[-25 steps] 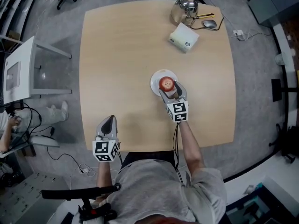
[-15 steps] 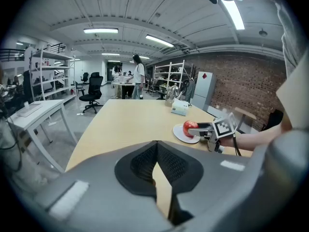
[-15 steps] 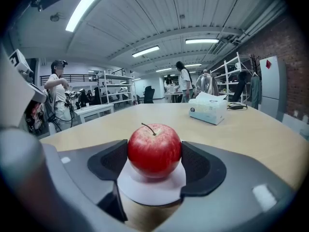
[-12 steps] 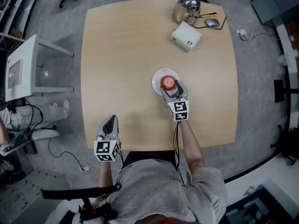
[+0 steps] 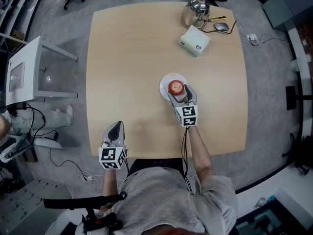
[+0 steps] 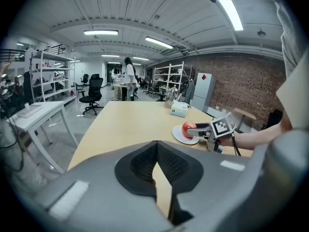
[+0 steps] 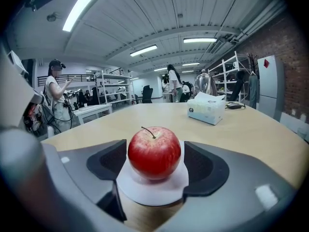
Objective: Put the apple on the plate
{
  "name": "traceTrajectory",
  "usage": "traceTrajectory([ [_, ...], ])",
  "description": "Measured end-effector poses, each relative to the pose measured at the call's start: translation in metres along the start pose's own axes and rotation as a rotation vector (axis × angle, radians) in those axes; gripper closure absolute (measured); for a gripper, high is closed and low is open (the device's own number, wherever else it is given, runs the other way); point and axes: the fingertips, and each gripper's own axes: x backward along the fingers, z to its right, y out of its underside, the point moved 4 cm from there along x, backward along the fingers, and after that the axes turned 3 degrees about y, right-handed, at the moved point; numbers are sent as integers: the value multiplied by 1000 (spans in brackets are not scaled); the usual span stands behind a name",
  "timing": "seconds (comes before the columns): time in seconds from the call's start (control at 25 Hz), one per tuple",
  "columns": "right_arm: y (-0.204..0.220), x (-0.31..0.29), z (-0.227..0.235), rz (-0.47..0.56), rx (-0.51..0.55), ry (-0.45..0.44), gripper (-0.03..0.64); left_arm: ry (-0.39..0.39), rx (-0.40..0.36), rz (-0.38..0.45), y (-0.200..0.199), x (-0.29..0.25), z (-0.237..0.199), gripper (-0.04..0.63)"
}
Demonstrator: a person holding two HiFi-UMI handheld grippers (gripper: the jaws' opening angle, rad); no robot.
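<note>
As the right gripper (image 5: 180, 94) stands released around it, the round red apple (image 5: 175, 87) stays on the white round plate (image 5: 165, 81), apparently placed.

I have bare table (image 5: 127, 58) left of and beyond the plate (image 5: 164, 83); only the tissue box (image 5: 194, 39) and kettle (image 5: 194, 6) stand near the far edge, well apart from it.

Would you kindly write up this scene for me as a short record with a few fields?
object: red apple, stem up
resting on: round white plate, near the middle of the pale wooden table
right tool: jaws apart, one each side of the apple, narrow gaps
left tool: jaws together, empty, by the table's near edge
far side: white tissue box, metal kettle
</note>
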Motion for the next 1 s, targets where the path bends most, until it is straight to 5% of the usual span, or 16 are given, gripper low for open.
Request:
traceTrajectory([
  [1.0, -61, 51, -32, 114, 49, 22, 273, -1, -6, 130, -19, 47, -3, 575],
])
